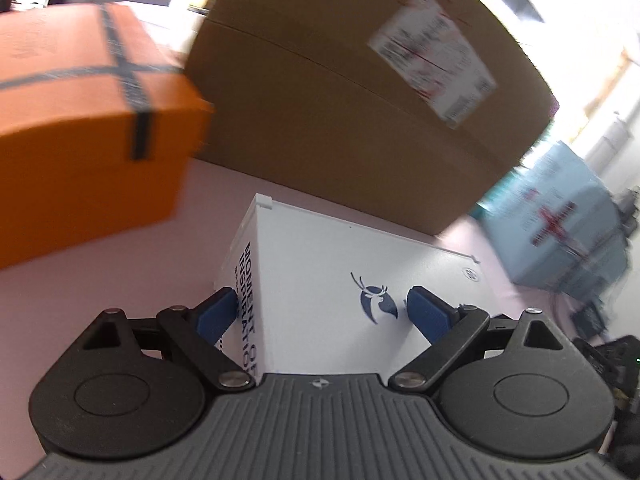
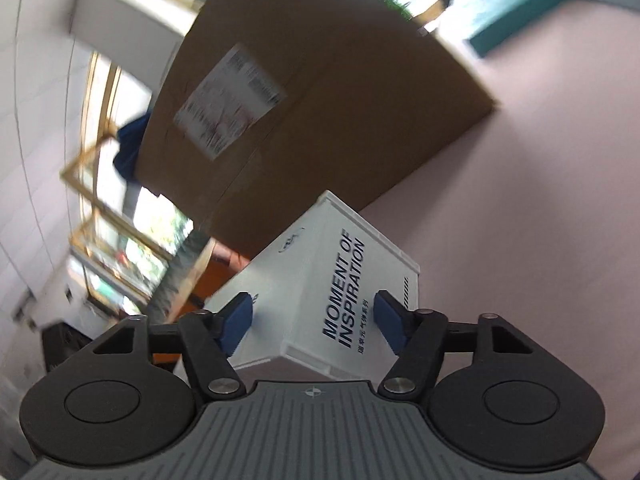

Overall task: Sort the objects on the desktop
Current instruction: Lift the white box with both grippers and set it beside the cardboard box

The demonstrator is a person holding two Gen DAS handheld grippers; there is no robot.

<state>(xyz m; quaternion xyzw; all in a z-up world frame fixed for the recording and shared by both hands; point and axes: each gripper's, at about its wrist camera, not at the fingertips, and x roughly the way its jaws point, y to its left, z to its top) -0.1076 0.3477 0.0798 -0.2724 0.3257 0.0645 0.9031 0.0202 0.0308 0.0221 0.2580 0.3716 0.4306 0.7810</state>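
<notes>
Two grippers share the white box (image 1: pixel 340 280), low in the middle of both views: my left gripper (image 1: pixel 320 312) and right gripper (image 2: pixel 314 320) each pinch it, so I judge I should move them together, level, clear of the brown carton (image 1: pixel 340 80).

Matt white box (image 1: pixel 352 280) (smooth card), brown cardboard carton (image 1: pixel 340 100).

Four boxes: one white box (image 1: pixel 360 280), one orange box (image 1: pixel 88 120), one cardboard carton (image 1: pixel 340 100), one light-blue box (image 1: pixel 560 224).
</notes>
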